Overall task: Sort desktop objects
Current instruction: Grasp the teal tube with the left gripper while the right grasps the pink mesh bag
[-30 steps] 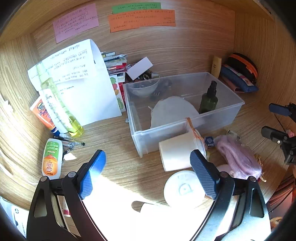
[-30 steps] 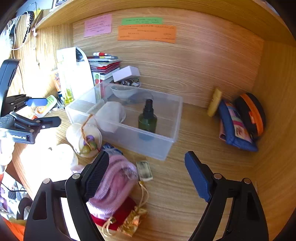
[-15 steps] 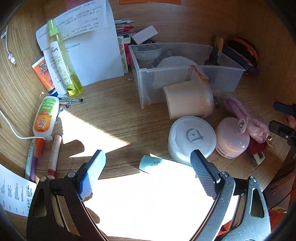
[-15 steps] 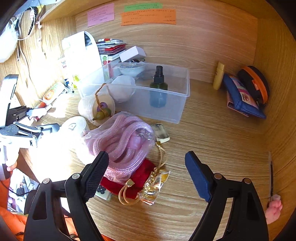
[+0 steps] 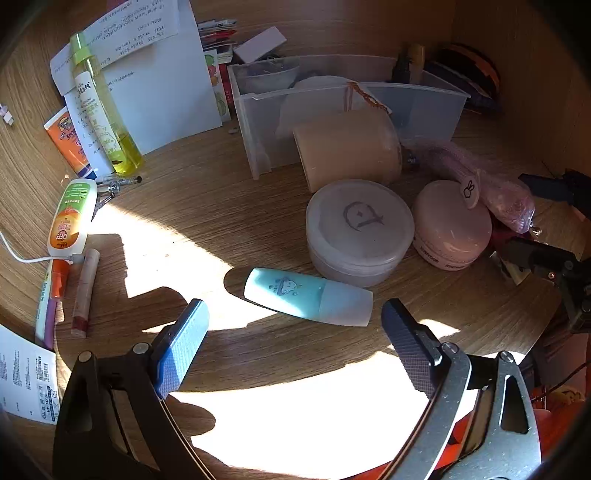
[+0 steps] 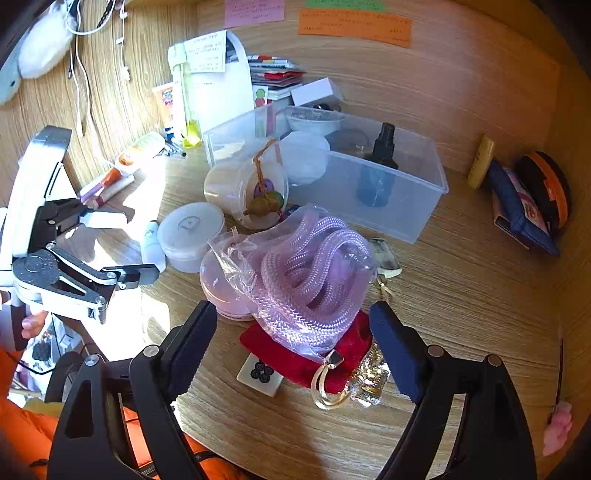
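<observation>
Left wrist: the left gripper [image 5: 291, 325] is spread wide, empty, over bare desk [image 5: 221, 206] — a pale blue tube [image 5: 306, 295] lies flat just ahead.

Right wrist: the right gripper [image 6: 293, 325] is held wide — a bagged pink hose [image 6: 310, 266] on a red pouch [image 6: 295, 354] sits between its fingers, ungripped.

Orange sticky note [image 6: 354, 27] and pink sticky note [image 6: 255, 10] on wooden back wall [image 6: 461, 85], hanging white cable [image 6: 79, 74]

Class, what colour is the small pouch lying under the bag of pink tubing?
Red, with a gold drawstring. The pouch shows best in the right wrist view.
</observation>
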{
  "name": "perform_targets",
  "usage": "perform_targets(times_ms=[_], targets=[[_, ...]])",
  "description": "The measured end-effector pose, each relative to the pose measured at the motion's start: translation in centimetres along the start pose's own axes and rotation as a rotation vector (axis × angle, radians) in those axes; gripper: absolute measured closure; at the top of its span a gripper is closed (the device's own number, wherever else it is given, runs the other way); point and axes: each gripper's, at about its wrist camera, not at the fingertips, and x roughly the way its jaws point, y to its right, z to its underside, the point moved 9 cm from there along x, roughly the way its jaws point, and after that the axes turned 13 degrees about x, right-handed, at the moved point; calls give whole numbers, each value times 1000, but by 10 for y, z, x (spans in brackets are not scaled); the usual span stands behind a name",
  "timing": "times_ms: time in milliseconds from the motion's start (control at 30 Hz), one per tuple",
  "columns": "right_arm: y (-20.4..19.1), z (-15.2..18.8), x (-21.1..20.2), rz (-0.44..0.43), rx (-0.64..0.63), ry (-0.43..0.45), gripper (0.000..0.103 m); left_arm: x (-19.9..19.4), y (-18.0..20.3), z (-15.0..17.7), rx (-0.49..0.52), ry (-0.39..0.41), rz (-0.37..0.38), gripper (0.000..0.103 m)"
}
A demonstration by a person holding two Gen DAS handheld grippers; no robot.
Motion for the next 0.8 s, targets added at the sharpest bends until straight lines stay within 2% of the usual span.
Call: perform_targets(times_ms=[100,267,333,400,467,533,700,800], targets=[[6,-3,9,49,-18,6,21,3,-2,-2,14,-10,-13,8],[13,-11,1,44,-25,30,23,7,-5,-7,-8,-4,25,8],[16,-12,-2,27,-19,24,30,10,-6,-8,-18,3,37,8],[18,-11,0,4,-16,3,46,12,-7,-9,-26,14,43,8],[21,-11,5,11,-10,-7,47,13,-7,-10,-29,27,47,8],[21,-12,9,11,-8,-8,49,13,-6,-9,-28,41,48,10],[14,-17,11,9,-32,7,59,10,-6,-8,-23,64,72,28],[15,-20,9,0,-28,15,65,8,-7,-7,-10,66,38,30]])
